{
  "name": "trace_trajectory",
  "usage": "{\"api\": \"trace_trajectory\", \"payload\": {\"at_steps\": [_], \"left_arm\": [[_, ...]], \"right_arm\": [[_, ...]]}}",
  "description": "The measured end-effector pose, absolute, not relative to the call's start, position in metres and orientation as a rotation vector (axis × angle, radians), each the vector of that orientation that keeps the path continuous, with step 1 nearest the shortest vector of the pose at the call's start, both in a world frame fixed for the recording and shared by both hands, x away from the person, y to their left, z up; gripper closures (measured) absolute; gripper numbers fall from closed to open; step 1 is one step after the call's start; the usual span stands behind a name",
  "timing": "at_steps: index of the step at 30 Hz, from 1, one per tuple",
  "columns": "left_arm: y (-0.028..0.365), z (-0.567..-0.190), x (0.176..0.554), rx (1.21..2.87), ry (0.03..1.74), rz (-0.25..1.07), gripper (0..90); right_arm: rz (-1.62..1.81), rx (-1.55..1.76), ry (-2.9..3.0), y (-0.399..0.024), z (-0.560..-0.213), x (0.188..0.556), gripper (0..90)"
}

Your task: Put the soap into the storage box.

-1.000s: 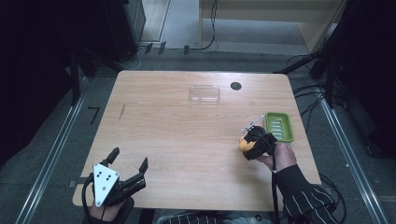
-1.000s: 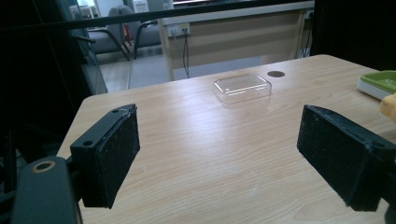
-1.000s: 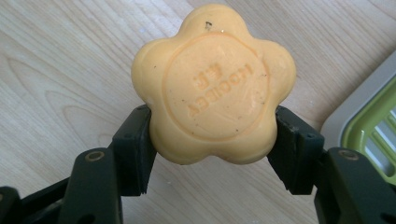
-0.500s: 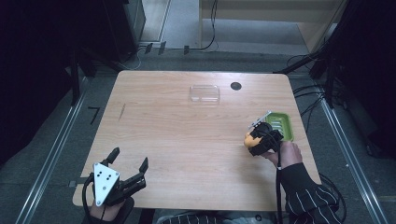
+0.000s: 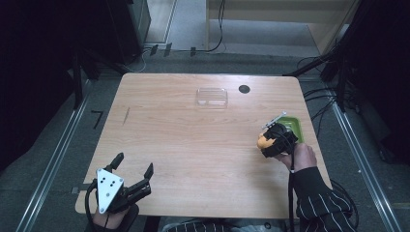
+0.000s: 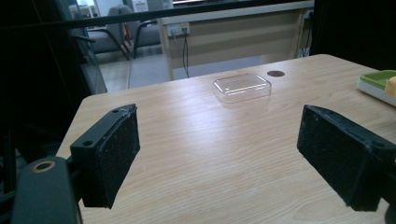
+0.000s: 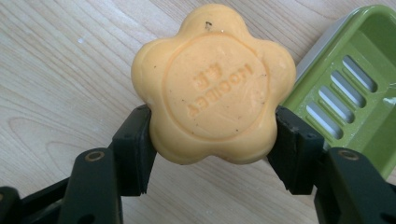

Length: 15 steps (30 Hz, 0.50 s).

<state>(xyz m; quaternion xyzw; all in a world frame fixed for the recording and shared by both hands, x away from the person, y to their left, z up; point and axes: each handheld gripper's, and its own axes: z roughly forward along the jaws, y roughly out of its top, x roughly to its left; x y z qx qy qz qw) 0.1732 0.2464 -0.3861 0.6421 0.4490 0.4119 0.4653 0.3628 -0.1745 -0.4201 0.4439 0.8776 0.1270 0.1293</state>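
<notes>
An orange flower-shaped soap bar [image 7: 212, 86] with stamped lettering sits between the jaws of my right gripper [image 7: 212, 154], which is shut on it. In the high view the soap [image 5: 264, 141] and right gripper [image 5: 273, 140] hang at the table's right side, just left of a green slotted soap dish [image 5: 293, 126]. The dish [image 7: 350, 93] lies to the right of the soap in the right gripper view. My left gripper [image 5: 133, 166] rests at the near left corner, open, with nothing between its pads [image 6: 114, 156].
A clear plastic lid or tray [image 5: 212, 96] lies at the far middle of the wooden table [image 5: 183, 140], also seen as a clear tray [image 6: 242, 87] ahead of the left gripper. A dark round cable hole [image 5: 244, 89] is beside it. Cables run on the floor beyond.
My right gripper has carried the soap a little to the right and farther from me, closer to the green dish. The left gripper has stayed still.
</notes>
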Motion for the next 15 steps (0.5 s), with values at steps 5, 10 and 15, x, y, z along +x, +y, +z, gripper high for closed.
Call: {"api": "trace_trajectory", "payload": {"at_steps": [5, 10, 15], "left_arm": [[0.247, -0.386, 0.173, 1.575, 1.104, 1.011, 13.7], [0.246, -0.386, 0.173, 1.576, 1.103, 1.012, 13.6], [0.246, -0.386, 0.173, 1.576, 1.104, 1.012, 13.6]], "right_arm": [[0.377, 1.312, 2.531, -0.179, -0.418, 0.365, 39.7], [0.375, 1.326, 2.518, -0.183, -0.415, 0.368, 39.7], [0.369, 1.339, 2.498, -0.187, -0.413, 0.371, 39.7]]}}
